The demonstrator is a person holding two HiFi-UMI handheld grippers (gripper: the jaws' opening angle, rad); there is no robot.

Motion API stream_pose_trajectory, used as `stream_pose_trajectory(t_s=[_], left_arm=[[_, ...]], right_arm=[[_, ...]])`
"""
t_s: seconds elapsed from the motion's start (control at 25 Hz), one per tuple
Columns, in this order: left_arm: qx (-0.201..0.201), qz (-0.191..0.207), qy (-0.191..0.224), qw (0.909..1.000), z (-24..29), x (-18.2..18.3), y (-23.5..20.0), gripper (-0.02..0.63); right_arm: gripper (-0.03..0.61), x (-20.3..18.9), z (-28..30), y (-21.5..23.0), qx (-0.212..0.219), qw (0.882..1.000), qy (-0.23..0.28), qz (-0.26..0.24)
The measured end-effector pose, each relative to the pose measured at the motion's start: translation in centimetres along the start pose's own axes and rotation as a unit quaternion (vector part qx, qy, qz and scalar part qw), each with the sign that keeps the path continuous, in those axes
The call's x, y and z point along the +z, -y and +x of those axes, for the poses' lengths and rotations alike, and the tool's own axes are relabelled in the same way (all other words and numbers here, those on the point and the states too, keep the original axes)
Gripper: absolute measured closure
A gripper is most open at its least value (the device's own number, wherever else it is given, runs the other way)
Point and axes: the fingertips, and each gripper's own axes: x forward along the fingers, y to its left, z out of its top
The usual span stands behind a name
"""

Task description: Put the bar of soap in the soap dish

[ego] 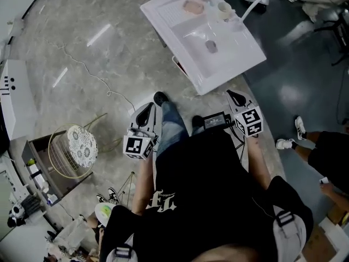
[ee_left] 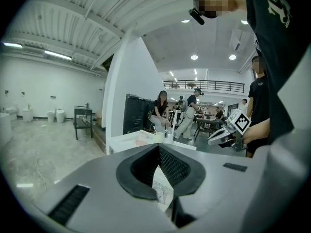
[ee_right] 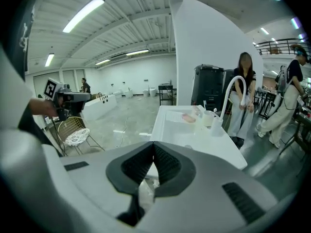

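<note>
Both hand-held grippers, left and right, are closed and empty, low by your waist. The pink bar of soap lies at the far end of the washbasin, well apart from them. Risks: the soap is probably slippery and may squirt from your jaws, and your reach may topple the cup nearby.

Polished grey marble-look floor shines with lamp glare from nine to twelve o'clock. At one o'clock the white rectangular sink basin looks like smooth, glossy ceramic, and the pale pink bar of soap is dull. The gold wire chair at eight o'clock is thin metal, its round white cushion lacy cloth. The left gripper and right gripper have matt grey plastic shells and black ribbed pads.
</note>
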Motion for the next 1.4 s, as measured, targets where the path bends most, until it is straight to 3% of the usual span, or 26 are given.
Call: stream_pose_trajectory(t_s=[0.12,0.32,0.44,0.72,0.92,1.12,1.4], left_arm=[[-0.019,0.005,0.002,0.9998,2.6,1.8,-4.1,0.606],[-0.067,-0.024,0.013,0.9974,6.9,4.6,-11.1,0.606],[-0.088,-0.012,0.012,0.9959,9.3,5.6,-14.8,0.606],[-0.148,0.001,0.012,0.9890,12.8,8.2,-21.5,0.606],[-0.177,-0.003,0.006,0.9842,15.6,8.7,-23.5,0.606],[-0.220,-0.018,-0.008,0.9753,18.7,9.0,-22.5,0.606],[-0.279,-0.016,-0.022,0.9600,24.8,8.5,-21.3,0.606]], right_arm=[[0.571,2.2,3.3,0.6,-0.012,1.000,-0.006,0.020],[0.571,3.7,9.2,1.8,-0.049,0.996,-0.035,0.064],[0.571,5.1,11.8,2.4,-0.074,0.993,-0.037,0.079],[0.571,9.4,15.6,3.2,-0.151,0.979,0.009,0.139],[0.571,9.5,17.6,3.6,-0.177,0.972,0.001,0.157],[0.571,7.7,18.7,5.4,-0.207,0.959,-0.011,0.191],[0.569,4.8,23.5,10.5,-0.207,0.940,-0.032,0.270]])
